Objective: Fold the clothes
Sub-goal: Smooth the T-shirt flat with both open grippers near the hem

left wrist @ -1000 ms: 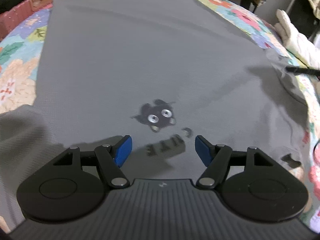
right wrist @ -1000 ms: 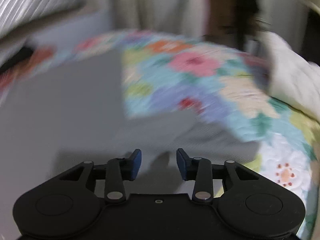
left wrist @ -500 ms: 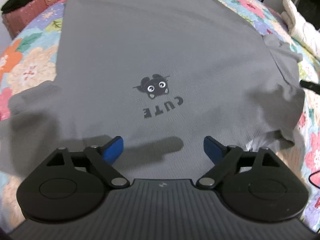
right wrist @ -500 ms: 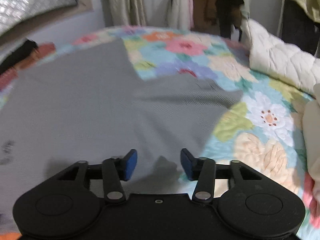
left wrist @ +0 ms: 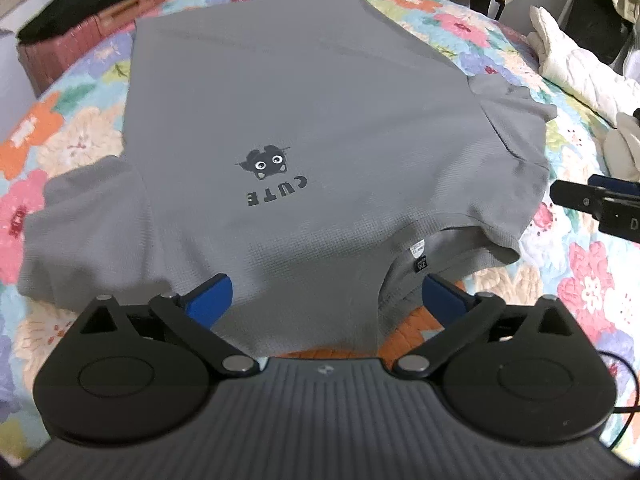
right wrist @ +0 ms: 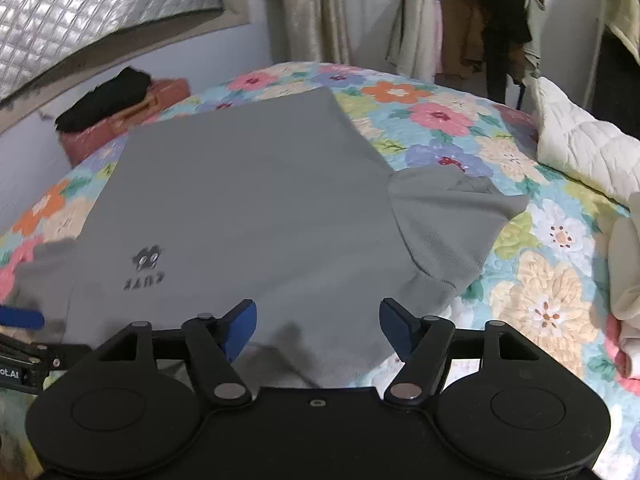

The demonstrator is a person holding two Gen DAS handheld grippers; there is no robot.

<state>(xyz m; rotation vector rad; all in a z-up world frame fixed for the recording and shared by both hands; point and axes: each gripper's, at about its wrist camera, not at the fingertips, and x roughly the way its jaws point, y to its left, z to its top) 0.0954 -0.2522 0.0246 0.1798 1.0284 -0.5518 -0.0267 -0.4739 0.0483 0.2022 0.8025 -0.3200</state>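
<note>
A grey T-shirt [left wrist: 312, 120] with a black cartoon print and the word CUTE lies spread flat, front up, on a floral bedspread [left wrist: 72, 136], collar toward me. It also shows in the right wrist view [right wrist: 256, 208]. My left gripper [left wrist: 326, 300] is open and empty, above the collar edge. My right gripper [right wrist: 316, 324] is open and empty, above the shirt's near shoulder by the right sleeve [right wrist: 448, 224]. The right gripper's body shows at the right edge of the left wrist view [left wrist: 600, 204].
A reddish box with black clothes on top [left wrist: 92, 20] stands at the bed's far left. A white quilted blanket [right wrist: 580, 148] lies at the right. Hanging clothes and curtains [right wrist: 480, 20] are behind the bed.
Both grippers have pulled back toward the collar end and risen, so the whole shirt is in view. Both jaws have opened wider.
</note>
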